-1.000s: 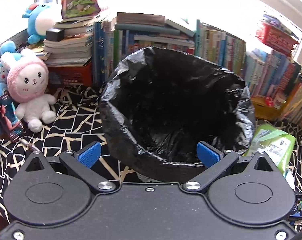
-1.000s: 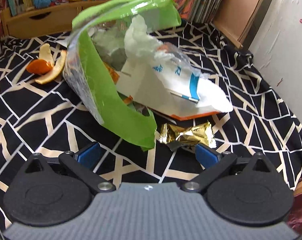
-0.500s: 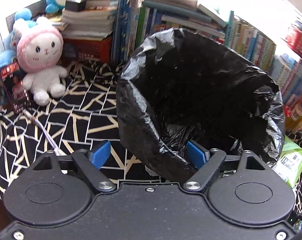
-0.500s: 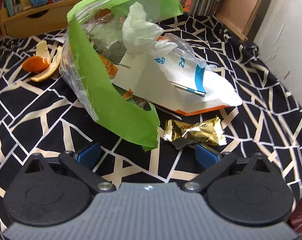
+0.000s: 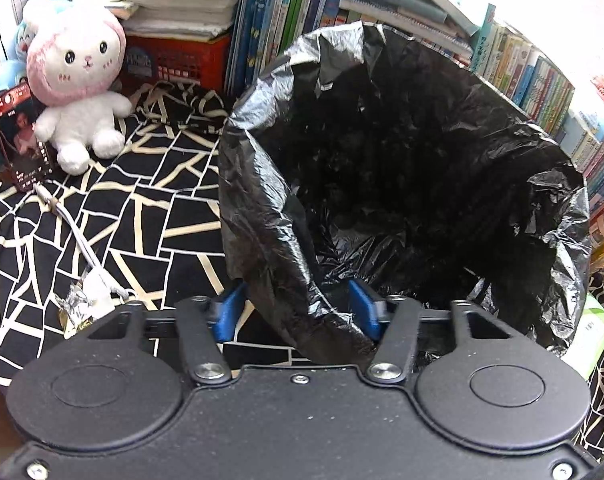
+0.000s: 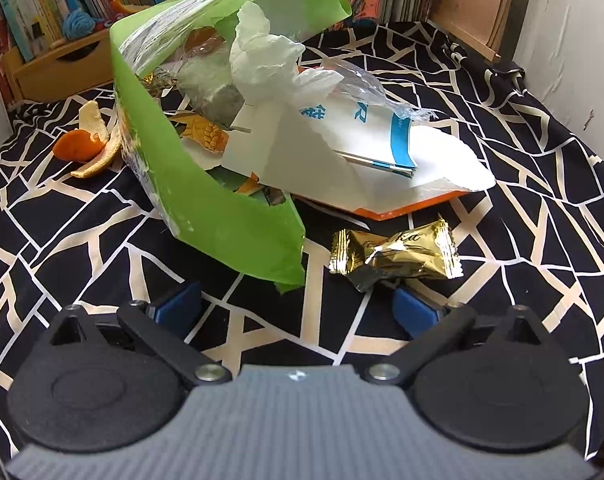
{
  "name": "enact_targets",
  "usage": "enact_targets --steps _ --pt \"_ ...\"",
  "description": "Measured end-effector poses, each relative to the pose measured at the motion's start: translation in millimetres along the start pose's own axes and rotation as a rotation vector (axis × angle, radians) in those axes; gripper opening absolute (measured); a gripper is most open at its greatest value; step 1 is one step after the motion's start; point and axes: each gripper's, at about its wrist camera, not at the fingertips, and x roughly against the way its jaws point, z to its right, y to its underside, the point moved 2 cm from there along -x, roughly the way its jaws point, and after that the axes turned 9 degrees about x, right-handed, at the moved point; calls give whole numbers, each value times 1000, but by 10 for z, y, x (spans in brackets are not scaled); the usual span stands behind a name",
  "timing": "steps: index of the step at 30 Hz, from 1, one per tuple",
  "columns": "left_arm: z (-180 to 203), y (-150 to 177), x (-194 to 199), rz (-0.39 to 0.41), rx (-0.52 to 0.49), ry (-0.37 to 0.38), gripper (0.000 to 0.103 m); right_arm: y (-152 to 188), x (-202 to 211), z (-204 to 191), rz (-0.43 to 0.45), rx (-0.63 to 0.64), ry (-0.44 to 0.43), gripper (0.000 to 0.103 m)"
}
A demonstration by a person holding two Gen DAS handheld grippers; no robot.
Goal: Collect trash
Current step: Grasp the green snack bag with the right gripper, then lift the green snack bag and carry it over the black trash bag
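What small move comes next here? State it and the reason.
Probably finish closing the left hand-held gripper on the near rim of the black trash bag. Its jaws are closing with that rim between them, one pad outside and one inside. The right hand-held gripper hangs open over the cloth, beside the gold candy wrapper, so a held-open bag seems needed first.

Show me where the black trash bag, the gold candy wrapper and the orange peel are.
black trash bag point(image 5: 261, 200), left wrist view, left rim.
gold candy wrapper point(image 6: 398, 258), right wrist view, middle.
orange peel point(image 6: 79, 146), right wrist view, orange side.
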Motion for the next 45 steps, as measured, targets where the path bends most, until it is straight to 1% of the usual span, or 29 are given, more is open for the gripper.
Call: enact_targets --steps 2,4,5,7,12,17,19,23,25,27,28,30,31,32,33,35,40,45 --pt "18 -1 -37 -9 7 -5 41 -41 -5 8 -30 5 -5 103" --pt "39 2 -68 -17 7 -6 38 -82 5 -8 -49 17 6 103" --pt "47 -5 -83 -22 7 -5 35 -97 31 -18 -42 31 16 103" --pt "60 -8 -112 -37 8 -1 32 -111 144 -32 7 54 23 101" --pt "82 -7 -156 -49 -7 -16 32 -215 495 8 146 50 10 99" --pt "93 -11 -172 -57 -14 -21 32 -419 704 77 241 42 -4 92" --pt "100 -11 -176 -60 -17 -24 32 -519 767 42 270 46 -27 90" --pt "100 -19 -192 -65 -16 -27 32 -677 873 -89 316 65 -109 89" --pt "93 -18 -195 -64 -13 -27 32 -803 860 -158 321 59 -138 87" --pt "90 -12 -191 -58 -9 -28 31 -934 805 -216 310 49 -148 84" --pt "92 -7 -190 -55 -11 -30 31 -1017 754 -232 291 41 -149 79" --pt "100 -4 -189 -53 -17 -34 31 -1142 629 -251 232 19 -157 60" --pt "103 -1 -188 -54 -22 -34 30 -1190 592 -257 203 5 -154 44" --pt "104 0 -187 -54 -26 -34 30 -1233 575 -254 185 -8 -154 23" --pt "101 -2 -187 -54 -28 -33 30 -1263 589 -243 177 -20 -157 17" --pt "93 -3 -186 -54 -29 -29 30 -1308 685 -238 195 -17 -175 13" --pt "71 -18 -189 -53 -18 -23 30 -1443 1040 -261 256 41 -204 11" --pt "62 -23 -184 -53 -24 -16 30 -1670 1447 -202 331 31 -222 10"
